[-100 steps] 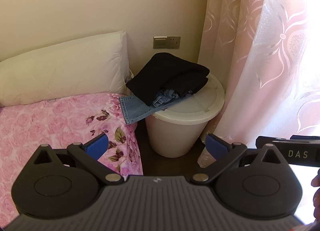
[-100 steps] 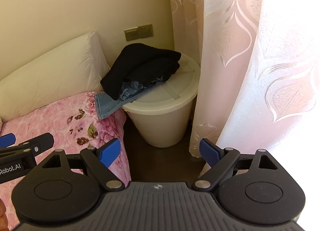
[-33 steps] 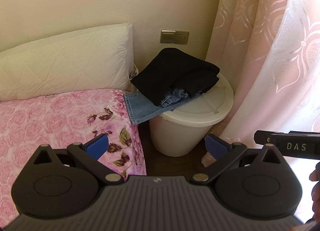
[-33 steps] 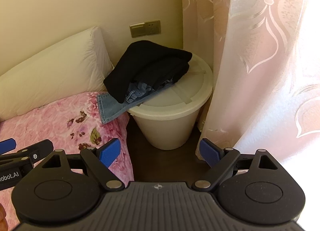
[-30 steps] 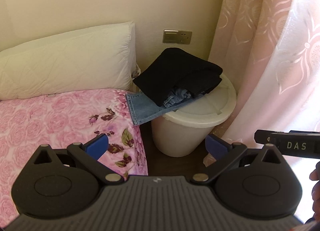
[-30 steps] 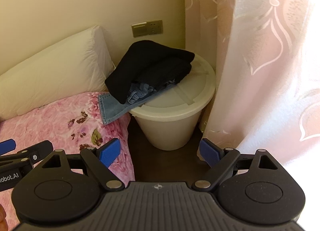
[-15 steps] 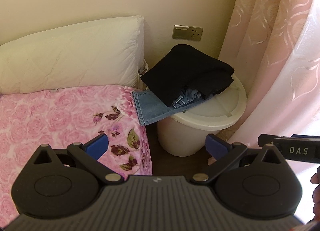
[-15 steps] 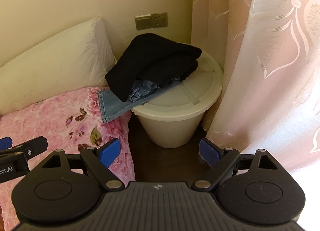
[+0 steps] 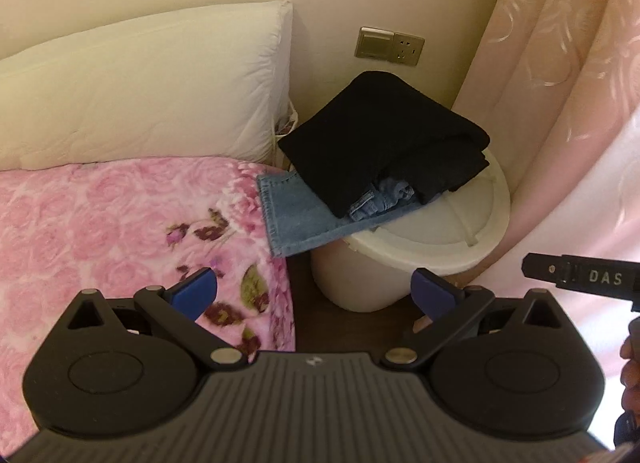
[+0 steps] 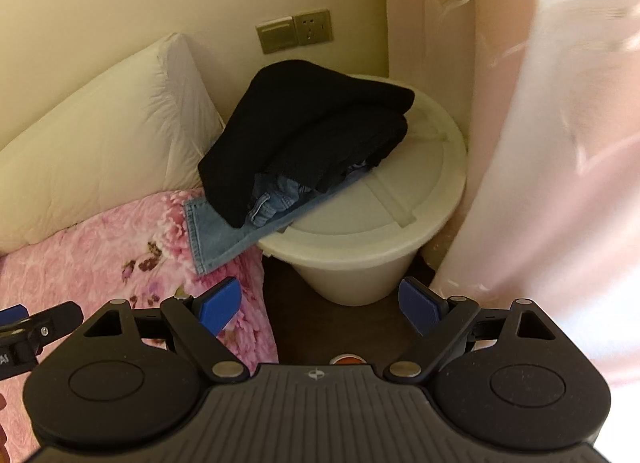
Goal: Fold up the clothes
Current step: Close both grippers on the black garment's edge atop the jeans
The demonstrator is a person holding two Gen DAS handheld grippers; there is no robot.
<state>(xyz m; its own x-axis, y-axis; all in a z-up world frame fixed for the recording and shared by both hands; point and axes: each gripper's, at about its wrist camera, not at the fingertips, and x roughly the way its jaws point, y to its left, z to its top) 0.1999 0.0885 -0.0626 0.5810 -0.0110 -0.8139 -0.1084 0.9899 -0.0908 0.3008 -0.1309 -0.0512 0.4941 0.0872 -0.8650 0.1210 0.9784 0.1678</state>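
The folded black knit garment (image 9: 380, 139) atop crumpled blue denim jeans (image 9: 304, 219), on the white lidded plastic bin (image 9: 440, 239), now fills mid-frame larger than a second ago: an approach, likely. Left gripper (image 9: 314, 295) and right gripper (image 10: 320, 305) gape wide, empty.

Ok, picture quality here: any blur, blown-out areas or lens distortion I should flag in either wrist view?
Left wrist: sharp; the fisheye bows the pillow and the curtain, and the frame corners are vignetted. Right wrist: the curtain is streaked with motion blur and washed out by backlight, while the black garment shows little fold detail; the bucket lid stays readable.
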